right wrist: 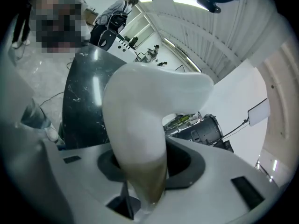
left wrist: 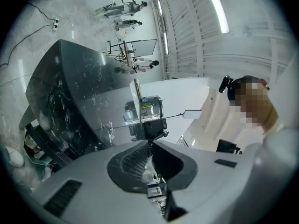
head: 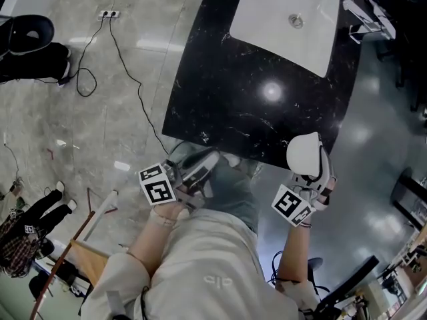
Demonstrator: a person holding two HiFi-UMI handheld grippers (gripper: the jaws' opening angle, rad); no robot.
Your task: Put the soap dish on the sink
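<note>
The white soap dish (head: 303, 153) is held just off the near right edge of the black marble counter (head: 240, 92). My right gripper (head: 315, 171) is shut on it. In the right gripper view the soap dish (right wrist: 145, 106) fills the middle, its lower end wedged between the jaws of that gripper (right wrist: 142, 190). The white sink basin (head: 267, 12) is set into the counter's far end. My left gripper (head: 212, 160) hovers at the counter's near edge. In the left gripper view this gripper (left wrist: 151, 143) has its jaws meeting at the tips, with nothing between them.
Cables (head: 127, 65) run over the grey floor left of the counter from a power strip (head: 109, 13). A black chair (head: 30, 35) stands at the far left. Equipment (head: 370, 15) crowds the counter's far right. A lamp on a stand (left wrist: 145, 111) shows ahead of the left gripper.
</note>
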